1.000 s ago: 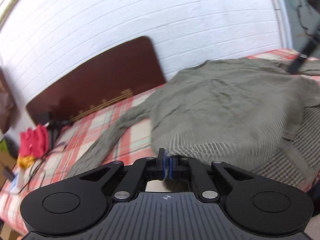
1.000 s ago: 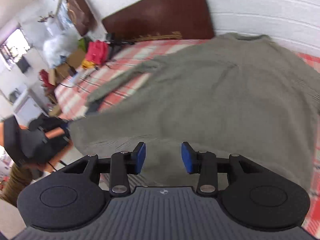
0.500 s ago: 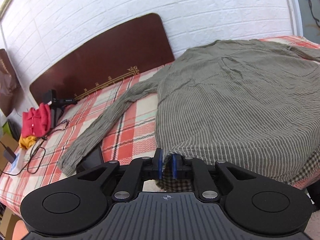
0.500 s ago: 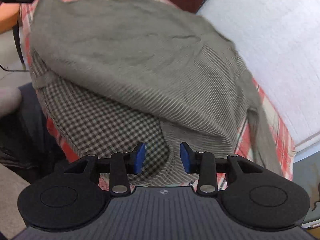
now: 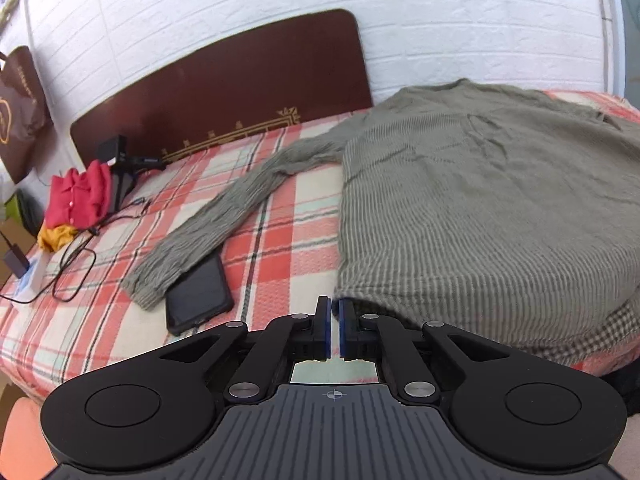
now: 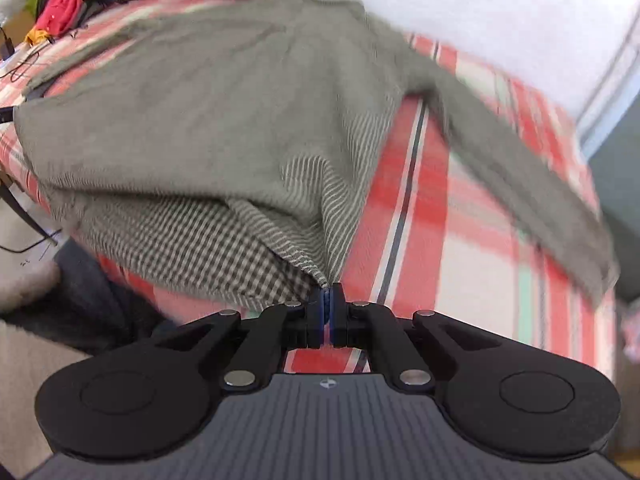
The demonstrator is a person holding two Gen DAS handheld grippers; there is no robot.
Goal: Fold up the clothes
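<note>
A grey-green ribbed sweater (image 5: 460,200) lies spread on the plaid bed (image 5: 280,248), neck toward the wall. Its left sleeve (image 5: 224,216) stretches out over the sheet. My left gripper (image 5: 333,302) sits at the sweater's near left hem corner, pads almost together and pinching just the edge at their tips. In the right wrist view the sweater (image 6: 200,100) fills the frame, and my right gripper (image 6: 326,292) is shut on its near right hem corner. The right sleeve (image 6: 520,152) trails off to the right, blurred. A checked cloth (image 6: 180,248) lies under the hem.
A dark tablet (image 5: 199,294) lies partly under the left cuff. Red and yellow clothes (image 5: 78,196), a black device and cables (image 5: 76,256) sit near the brown headboard (image 5: 224,96). A brown bag (image 5: 20,108) hangs on the white brick wall. The bed's near edge runs just below both grippers.
The sweater has settled flat on the bed. My right gripper, open before, has swung to the right hem corner and shut on it. The left pads have narrowed at the left corner.
</note>
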